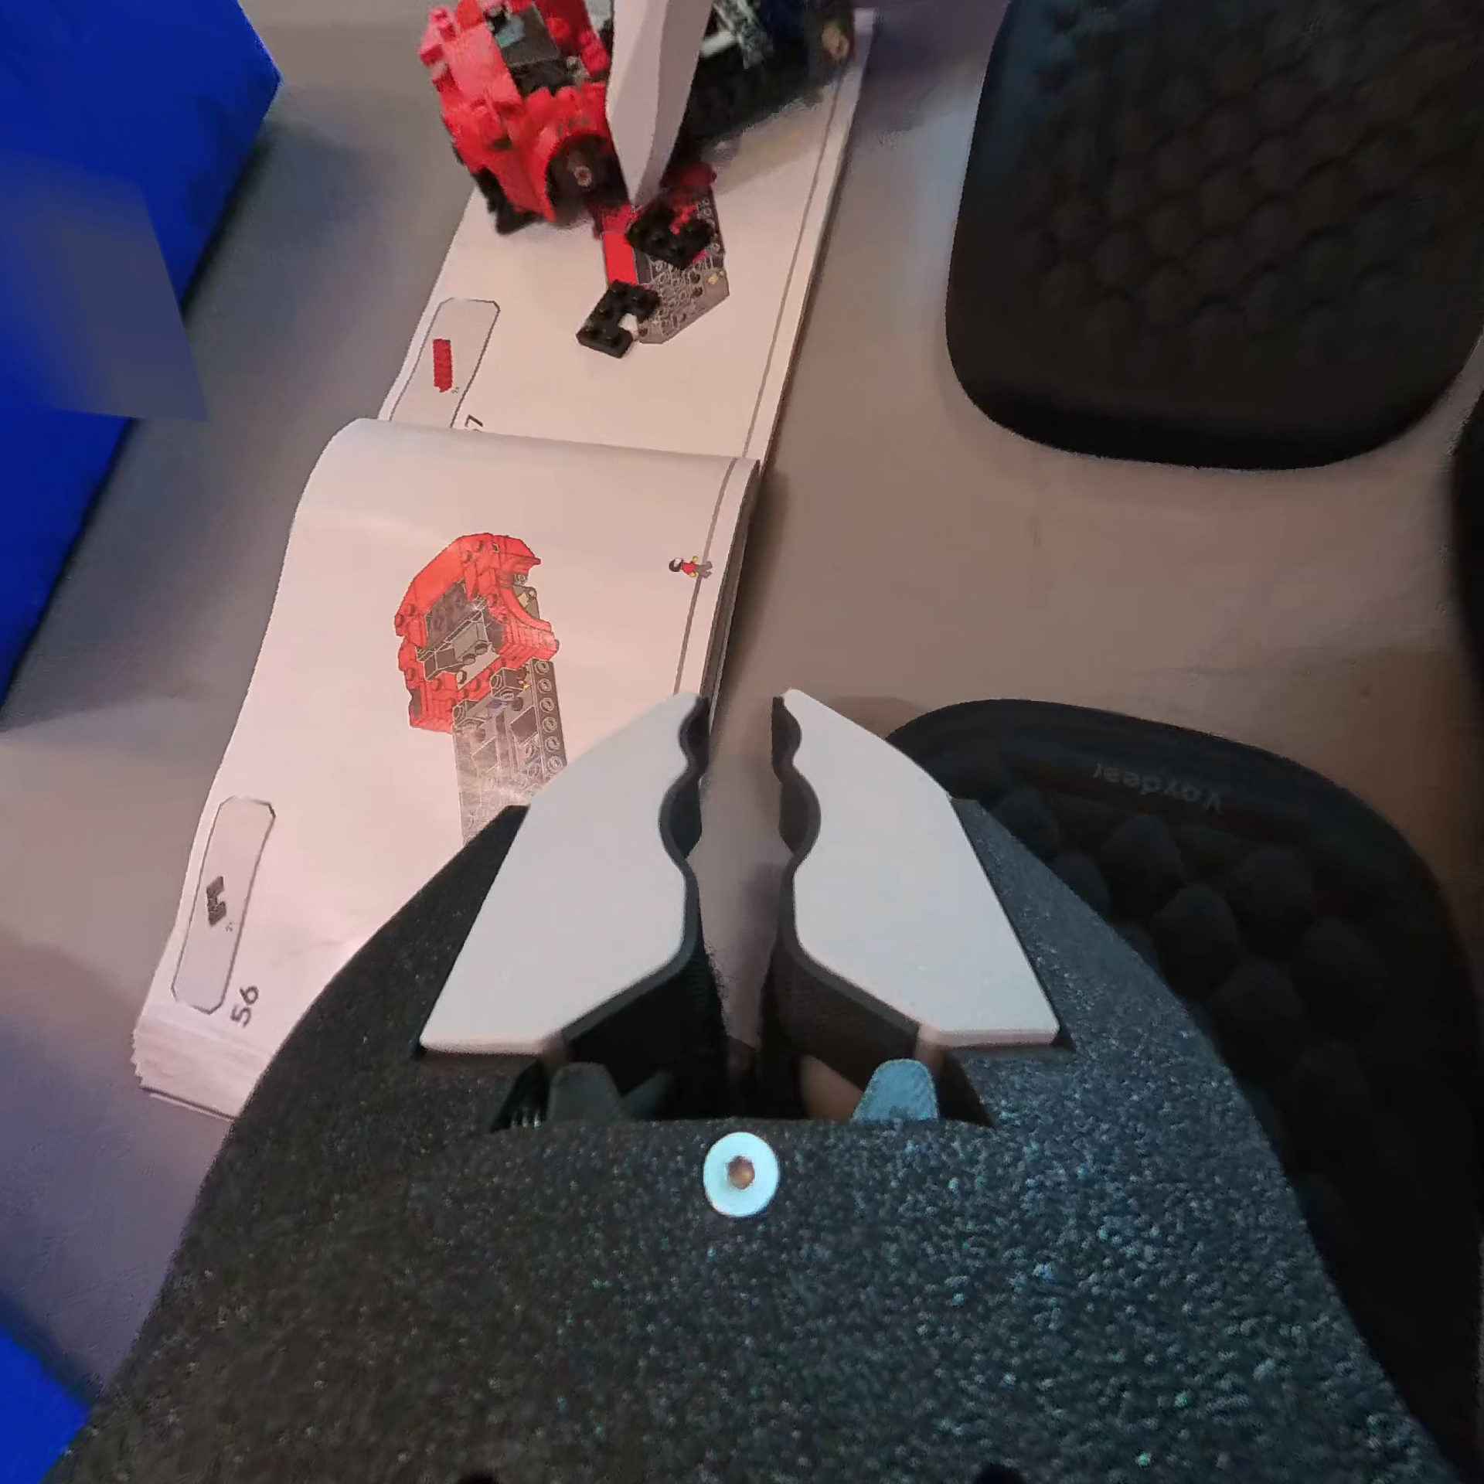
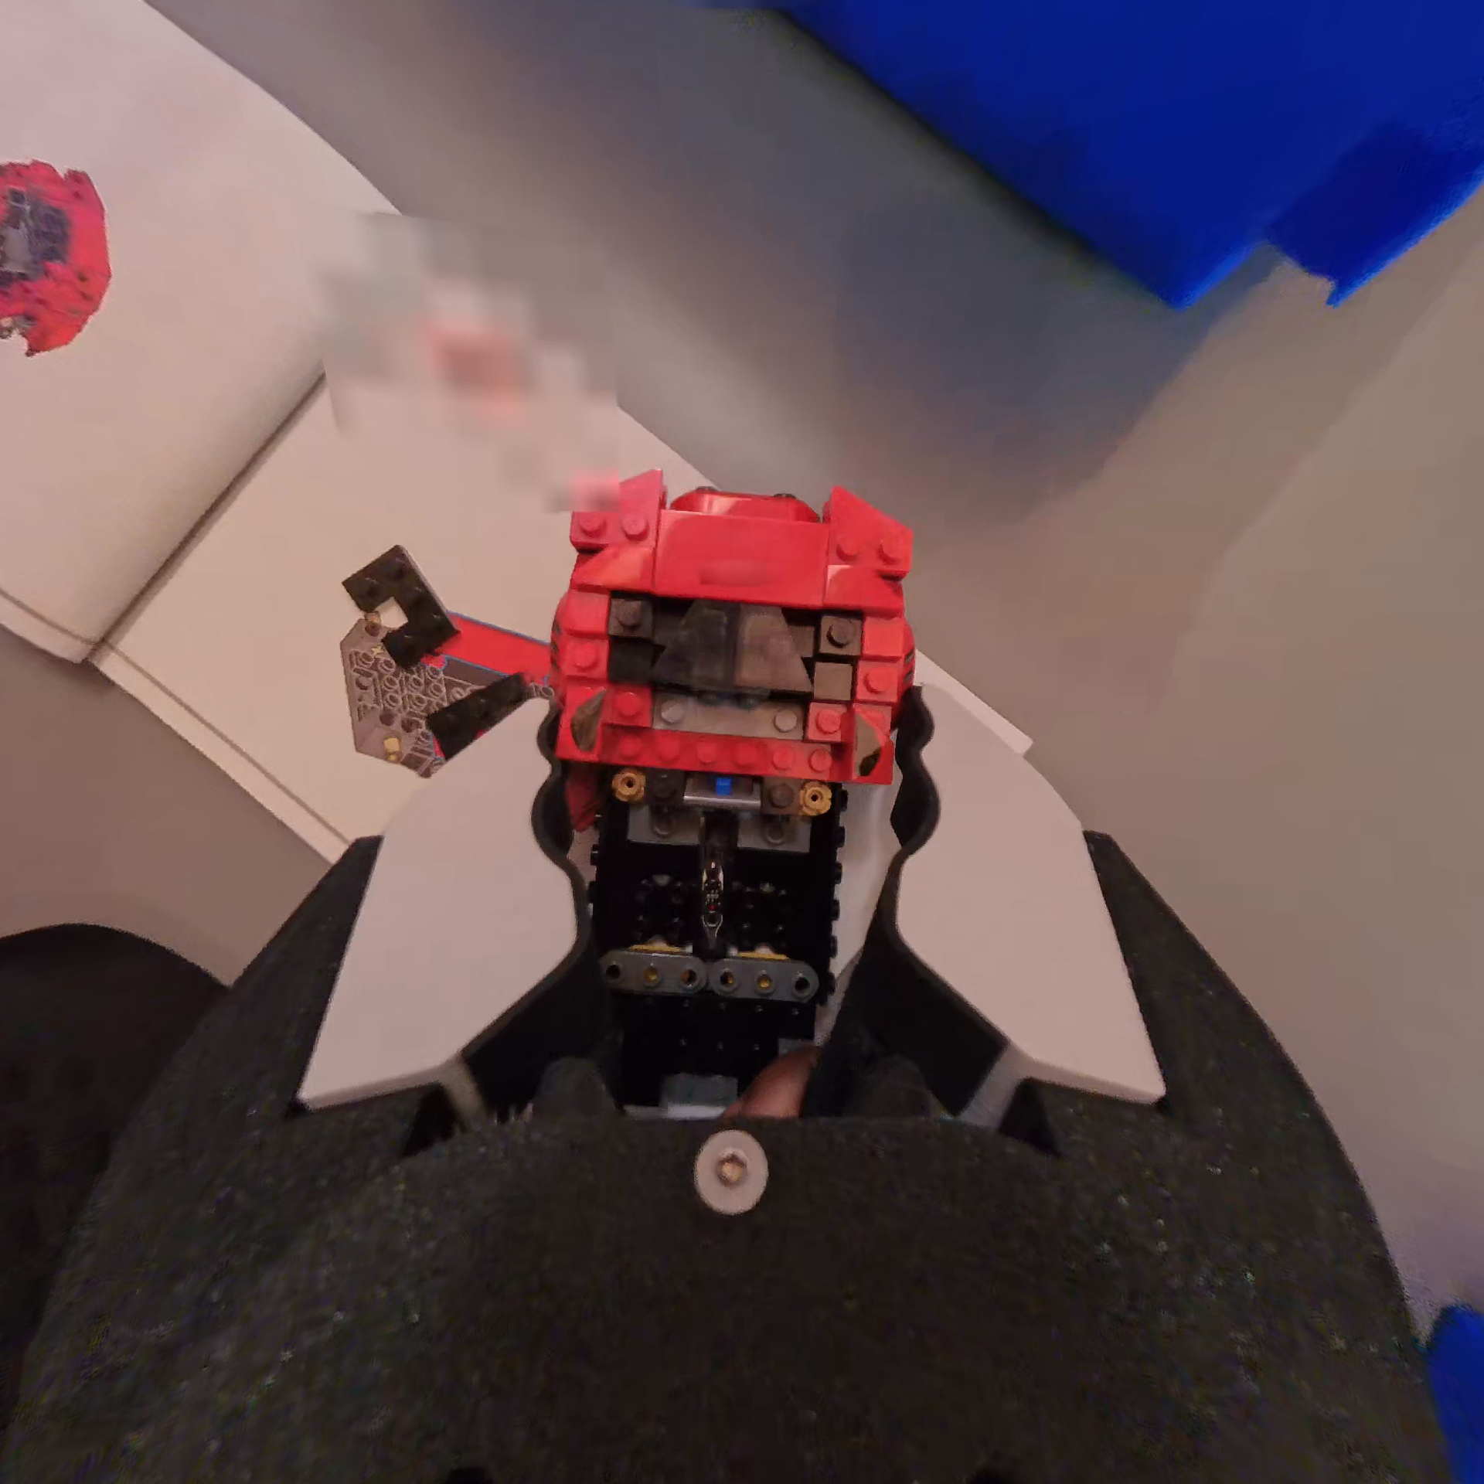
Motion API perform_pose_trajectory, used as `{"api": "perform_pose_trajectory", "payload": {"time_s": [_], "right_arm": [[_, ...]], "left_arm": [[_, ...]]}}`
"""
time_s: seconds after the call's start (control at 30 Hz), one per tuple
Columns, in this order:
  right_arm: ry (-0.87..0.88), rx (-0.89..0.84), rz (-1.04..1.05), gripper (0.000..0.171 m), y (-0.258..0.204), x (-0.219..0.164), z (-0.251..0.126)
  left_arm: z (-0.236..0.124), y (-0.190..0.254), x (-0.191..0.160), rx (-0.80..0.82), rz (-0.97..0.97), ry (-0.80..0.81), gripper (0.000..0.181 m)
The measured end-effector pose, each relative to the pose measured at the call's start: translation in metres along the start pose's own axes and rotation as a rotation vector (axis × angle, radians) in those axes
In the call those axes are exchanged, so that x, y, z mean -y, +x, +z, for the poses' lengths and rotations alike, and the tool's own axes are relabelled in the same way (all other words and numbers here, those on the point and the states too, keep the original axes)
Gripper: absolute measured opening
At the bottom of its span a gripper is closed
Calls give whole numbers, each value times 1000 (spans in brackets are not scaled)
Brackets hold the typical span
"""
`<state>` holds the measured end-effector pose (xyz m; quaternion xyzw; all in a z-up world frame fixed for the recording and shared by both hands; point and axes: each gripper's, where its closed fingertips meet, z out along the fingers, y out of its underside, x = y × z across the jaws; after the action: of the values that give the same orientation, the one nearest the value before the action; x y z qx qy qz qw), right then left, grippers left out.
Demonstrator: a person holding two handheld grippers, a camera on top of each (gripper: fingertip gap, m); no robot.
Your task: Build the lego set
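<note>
Gripping the red-and-black lego model point(image 2: 727, 723) by its black chassis, the right gripper point(image 2: 727, 771) is seen clenched on it, the model held over the far page of the open instruction booklet point(image 1: 498, 707), which lies on the grey table point(image 1: 964, 578). Two loose black plates point(image 2: 401, 602) rest on that page just beside the model. The left gripper point(image 1: 739, 723) is shown empty, its fingers point(image 1: 618, 867) a little parted, near the booklet's near-right corner, between two black cushioned pads point(image 1: 1221, 241). A slack or off-centre grasp could let the red front section be twisted loose; the small plates could be knocked off the page.
</note>
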<state>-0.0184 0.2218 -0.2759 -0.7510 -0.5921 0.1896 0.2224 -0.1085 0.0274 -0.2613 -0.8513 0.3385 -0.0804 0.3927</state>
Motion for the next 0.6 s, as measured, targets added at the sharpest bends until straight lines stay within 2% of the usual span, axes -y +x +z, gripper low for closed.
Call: {"api": "perform_pose_trajectory", "payload": {"time_s": [0.17, 0.33, 0.6], "right_arm": [[19, 9, 8, 80, -2, 3, 1], [160, 12, 22, 88, -8, 16, -10], [384, 11, 34, 85, -15, 40, -33]], "left_arm": [[2, 0, -3, -2, 3, -20, 14], [3, -1, -3, -13, -32, -22, 13], [1, -4, 1, -18, -80, -11, 13]]}}
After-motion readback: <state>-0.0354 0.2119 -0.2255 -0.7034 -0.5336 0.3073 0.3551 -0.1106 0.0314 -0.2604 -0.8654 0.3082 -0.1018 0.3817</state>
